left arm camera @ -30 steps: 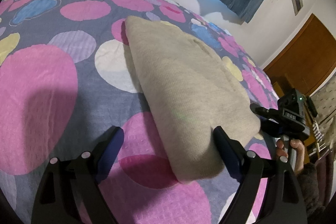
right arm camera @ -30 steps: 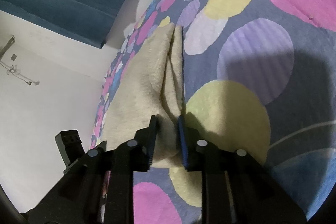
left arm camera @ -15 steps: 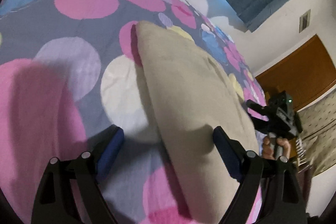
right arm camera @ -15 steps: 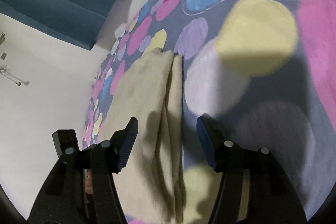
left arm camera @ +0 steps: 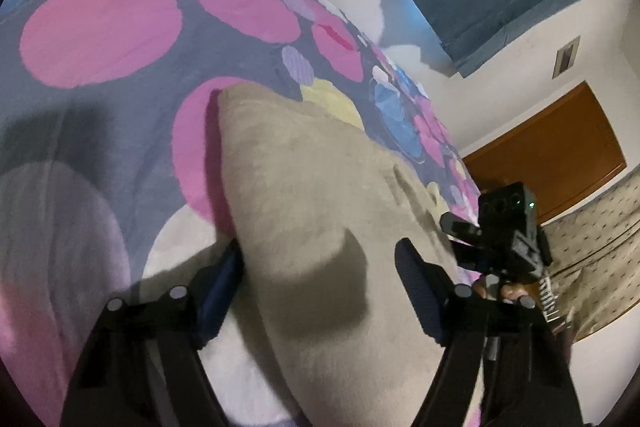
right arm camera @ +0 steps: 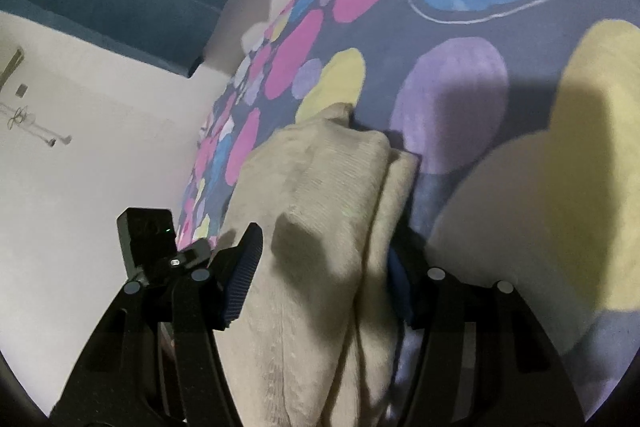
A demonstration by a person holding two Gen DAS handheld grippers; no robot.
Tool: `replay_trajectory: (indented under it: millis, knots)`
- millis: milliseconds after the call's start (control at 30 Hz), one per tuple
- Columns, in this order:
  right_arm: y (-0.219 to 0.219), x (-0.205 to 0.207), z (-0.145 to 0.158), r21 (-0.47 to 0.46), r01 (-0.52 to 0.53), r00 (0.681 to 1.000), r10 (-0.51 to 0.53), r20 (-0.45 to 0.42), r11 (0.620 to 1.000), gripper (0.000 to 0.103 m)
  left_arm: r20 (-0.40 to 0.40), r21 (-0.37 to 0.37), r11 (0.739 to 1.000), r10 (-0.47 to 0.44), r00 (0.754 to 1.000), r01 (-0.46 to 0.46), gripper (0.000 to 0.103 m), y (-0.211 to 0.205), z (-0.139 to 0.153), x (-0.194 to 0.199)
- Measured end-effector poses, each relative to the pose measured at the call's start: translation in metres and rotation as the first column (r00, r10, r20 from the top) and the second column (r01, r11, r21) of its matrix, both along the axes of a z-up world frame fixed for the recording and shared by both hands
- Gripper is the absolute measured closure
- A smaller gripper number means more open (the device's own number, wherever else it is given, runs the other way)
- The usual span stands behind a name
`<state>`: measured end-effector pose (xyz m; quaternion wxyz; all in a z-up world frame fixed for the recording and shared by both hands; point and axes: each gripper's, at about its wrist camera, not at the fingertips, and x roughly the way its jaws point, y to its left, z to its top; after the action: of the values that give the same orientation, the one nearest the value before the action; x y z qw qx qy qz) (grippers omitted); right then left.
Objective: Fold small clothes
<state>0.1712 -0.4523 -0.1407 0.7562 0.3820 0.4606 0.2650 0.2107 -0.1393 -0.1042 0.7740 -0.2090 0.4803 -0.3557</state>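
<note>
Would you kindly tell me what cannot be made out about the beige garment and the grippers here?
- Beige garment, left wrist view: near end cut off by the bottom edge.
- Garment type: folded and blurred, both views.
- Left gripper: whether the pads touch the cloth, shadowed.
- Right gripper: far pad half hidden behind the fold.

Beige garment (left arm camera: pixel 320 211) between left gripper (left arm camera: pixel 320 275) fingers (left arm camera: pixel 416 267), spotted bedspread (left arm camera: pixel 120 27)
</note>
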Motion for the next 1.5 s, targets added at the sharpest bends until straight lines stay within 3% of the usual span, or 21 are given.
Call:
replay_trajectory:
  millis: [67,167,367,467,600,833,1067,1233,1500]
  knots:
    - [0.003,0.002,-0.001,0.006,-0.006,1.0,0.006,0.01,1.0,0.046,0.02,0.014,1.0,-0.004,1.0,0.004,0.034,-0.004,0.0,0.0]
    - [0.007,0.003,0.0,-0.039,-0.017,1.0,0.018,0.019,0.999,0.056,0.023,0.027,1.0,0.013,1.0,-0.014,0.043,-0.004,-0.001,-0.001]
    - [0.007,-0.006,-0.004,-0.033,-0.037,0.999,0.037,0.02,0.999,0.076,0.056,0.074,0.997,0.008,0.998,-0.013,0.049,-0.01,-0.001,0.0]
    - [0.009,-0.009,-0.002,-0.053,-0.03,0.999,0.032,0.043,0.998,0.079,0.089,0.139,0.99,0.006,0.996,-0.018,0.067,-0.018,0.001,-0.002]
    - [0.013,-0.012,0.005,-0.081,-0.018,0.997,0.024,0.07,0.997,0.083,0.113,0.158,0.987,0.003,0.994,-0.021,0.08,-0.02,0.005,-0.004]
    - [0.026,-0.033,0.041,-0.183,0.005,0.985,0.027,0.173,0.983,0.085,0.214,0.15,0.987,0.02,0.977,-0.053,0.084,-0.009,0.038,-0.023]
    - [0.042,-0.042,0.071,-0.163,0.029,0.967,0.014,0.256,0.986,0.085,0.296,0.138,0.988,0.021,0.955,-0.064,0.084,0.004,0.075,-0.033]
    - [0.051,-0.015,0.071,-0.089,0.024,0.971,-0.002,0.239,0.996,0.085,0.289,0.142,0.986,0.04,0.956,-0.084,0.084,0.025,0.078,-0.002]
    - [0.061,0.052,0.032,-0.028,0.008,0.992,-0.004,0.125,1.0,0.085,0.244,0.228,0.969,0.036,0.969,-0.093,0.084,0.035,0.045,0.056]
